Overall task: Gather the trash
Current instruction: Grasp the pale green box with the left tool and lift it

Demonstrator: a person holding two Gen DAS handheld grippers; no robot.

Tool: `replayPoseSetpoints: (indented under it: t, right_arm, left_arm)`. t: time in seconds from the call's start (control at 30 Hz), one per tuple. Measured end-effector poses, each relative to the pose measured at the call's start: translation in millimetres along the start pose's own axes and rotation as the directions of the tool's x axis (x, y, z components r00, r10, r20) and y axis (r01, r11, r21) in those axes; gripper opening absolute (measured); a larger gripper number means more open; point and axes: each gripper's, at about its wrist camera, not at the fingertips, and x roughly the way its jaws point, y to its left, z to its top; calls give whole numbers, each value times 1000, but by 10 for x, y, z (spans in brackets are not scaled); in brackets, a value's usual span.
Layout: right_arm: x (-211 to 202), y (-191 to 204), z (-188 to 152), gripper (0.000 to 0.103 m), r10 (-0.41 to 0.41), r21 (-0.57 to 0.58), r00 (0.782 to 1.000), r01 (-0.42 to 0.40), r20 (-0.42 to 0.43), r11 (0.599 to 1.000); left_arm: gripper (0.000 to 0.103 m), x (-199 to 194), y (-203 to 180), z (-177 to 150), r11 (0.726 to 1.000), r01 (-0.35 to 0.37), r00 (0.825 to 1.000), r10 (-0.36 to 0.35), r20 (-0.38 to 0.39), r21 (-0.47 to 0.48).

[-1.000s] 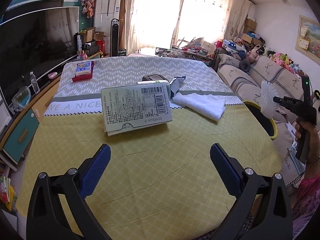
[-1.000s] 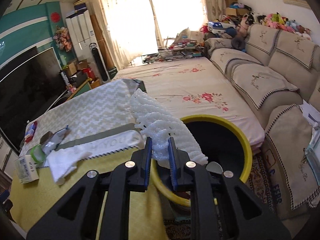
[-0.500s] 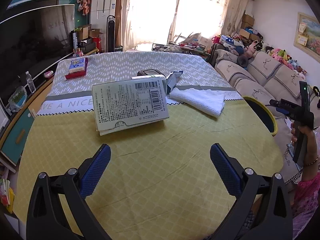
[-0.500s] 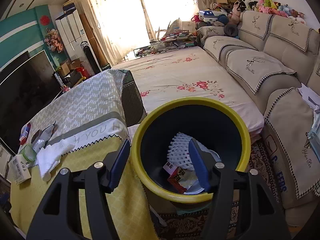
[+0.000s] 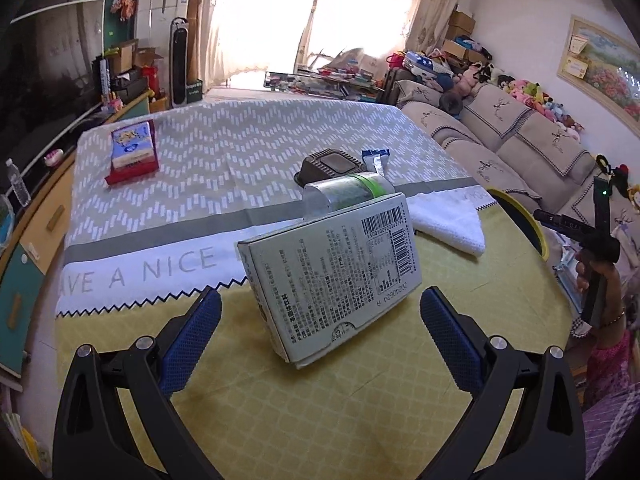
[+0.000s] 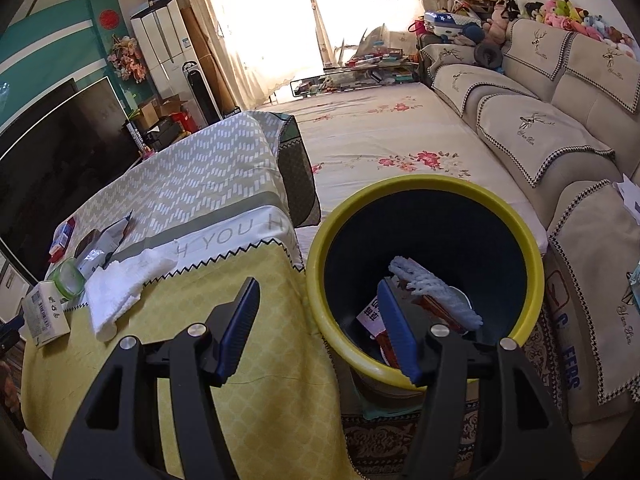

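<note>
Foam netting [image 6: 436, 294] lies inside the yellow-rimmed bin [image 6: 520, 216]; the right claw [image 6: 320, 330] gapes empty above, the left claw [image 5: 320, 344] wide before a carton [image 5: 332, 276] on the tabletop [image 5: 320, 420].

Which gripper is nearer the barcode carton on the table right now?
Left. The left gripper is open just before the carton; the right gripper is over the bin beyond the table edge.

Right tongs [image 6: 320, 330] parted and empty — above yellow-rimmed bin [image 6: 516, 216], white foam net [image 6: 436, 298] inside
</note>
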Motion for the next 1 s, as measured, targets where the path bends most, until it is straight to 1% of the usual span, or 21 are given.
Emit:
replayPoseSetpoints:
  t: [0.1, 0.2, 0.33, 0.43, 0.47, 0.57, 0.63, 0.73, 0.87, 1.0]
  right_arm:
    - [10, 49, 4, 58, 4, -10, 1000, -4, -3, 1000]
    - [35, 78, 1, 59, 8, -16, 1000, -9, -12, 1000]
    - [53, 106, -10, 59, 13, -22, 1000, -13, -20, 1000]
    - [51, 106, -10, 59, 13, -20, 1000, -14, -19, 1000]
    - [48, 103, -11, 59, 14, -19, 1000, -14, -18, 1000]
    - [52, 106, -7, 59, 14, -17, 1000, -14, -18, 1000]
    - [53, 109, -9, 59, 18, -17, 1000, -19, -19, 1000]
    - [60, 127, -20, 59, 28, -19, 999, -29, -21, 999]
    - [50, 136, -31, 59, 40, -21, 999, -41, -22, 999]
    - [31, 114, -39, 59, 46, -16, 999, -47, -17, 999]
  left_arm:
    - [98, 136, 47, 61, 999, 35, 999, -34, -27, 15]
    - [98, 267, 76, 113, 999, 28, 999, -27, -41, 34]
    - [98, 438, 154, 147, 998, 61, 996, -59, -64, 20]
    - [97, 477, 120, 152, 996, 91, 994, -90, -64, 18]
    - [96, 451, 60, 142, 994, 101, 994, -99, -55, 32]
    - [88, 345, -166, 99, 992, 84, 996, -81, -32, 93]
    - [83, 300, -334, 46, 989, 75, 997, -71, -36, 129]
    - [78, 270, -570, -26, 984, 71, 997, -64, -52, 165]
    - [77, 224, -854, -101, 974, 101, 994, -92, -51, 204]
    - [77, 291, -1054, -118, 962, 136, 990, -124, -63, 236]
